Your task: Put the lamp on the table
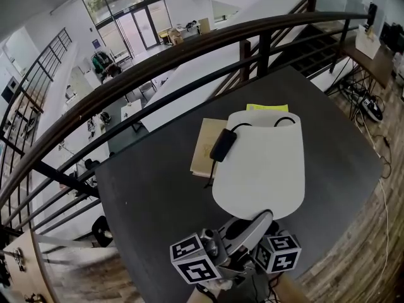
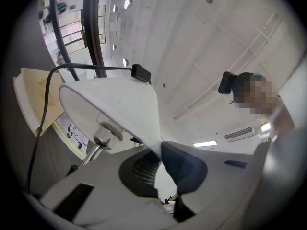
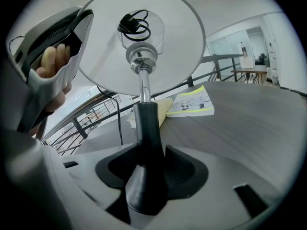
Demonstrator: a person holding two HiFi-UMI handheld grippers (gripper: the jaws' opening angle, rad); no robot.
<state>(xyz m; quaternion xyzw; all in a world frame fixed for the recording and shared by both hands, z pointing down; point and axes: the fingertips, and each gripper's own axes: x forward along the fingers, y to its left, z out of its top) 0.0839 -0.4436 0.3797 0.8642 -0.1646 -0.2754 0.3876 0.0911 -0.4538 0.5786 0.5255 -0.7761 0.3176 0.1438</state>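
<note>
right gripper (image 3: 146, 174) clamped on the lamp (image 1: 262, 163) stem (image 3: 145, 123); left gripper (image 2: 160, 159) pinching the shade (image 2: 115, 104) rim. lamp tilted over the table (image 1: 151, 194), its near half. advise righting it, then lowering gently before either grip eases.

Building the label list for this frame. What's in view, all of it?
lamp: 1, white shade, black stem, held over the table in both tools
cord: 1, black with an inline box, draped over the shade
table: 1, dark grey, under the lamp
booklet: 1, beige, on the table, partly under the shade
leaflet: 1, white with a yellow edge, on the table beyond the shade
railing: 1, dark, behind the table
left tool: 1, grey, shut on the shade's rim
right tool: 1, grey, shut on the stem
</note>
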